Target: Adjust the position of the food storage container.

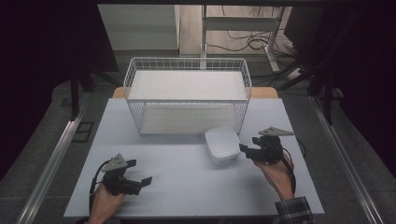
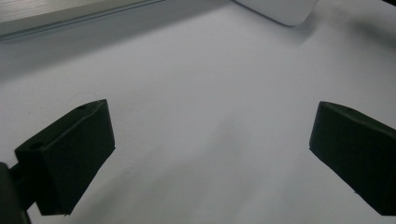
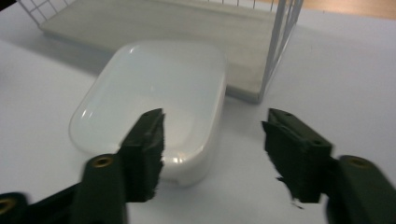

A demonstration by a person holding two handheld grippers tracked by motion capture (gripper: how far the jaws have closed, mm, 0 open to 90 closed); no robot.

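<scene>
A white rounded box (image 1: 222,144) lies on the pale table (image 1: 187,182), just in front of the wire basket's right corner. My right gripper (image 1: 246,148) is open at the box's right side; in the right gripper view one jaw overlaps the white box (image 3: 154,102) and the other hangs over bare table, with the gripper (image 3: 212,140) close to the box's near corner. My left gripper (image 1: 140,172) is open near the front left of the table, holding nothing. In the left gripper view the gripper (image 2: 210,140) faces bare tabletop, with a corner of the white box (image 2: 280,9) at the top.
A white wire basket (image 1: 187,93) with a pale board inside stands at the back middle of the table. Its corner post (image 3: 278,46) rises just behind the box. Beyond the table are a desk frame and cables on the floor (image 1: 252,42).
</scene>
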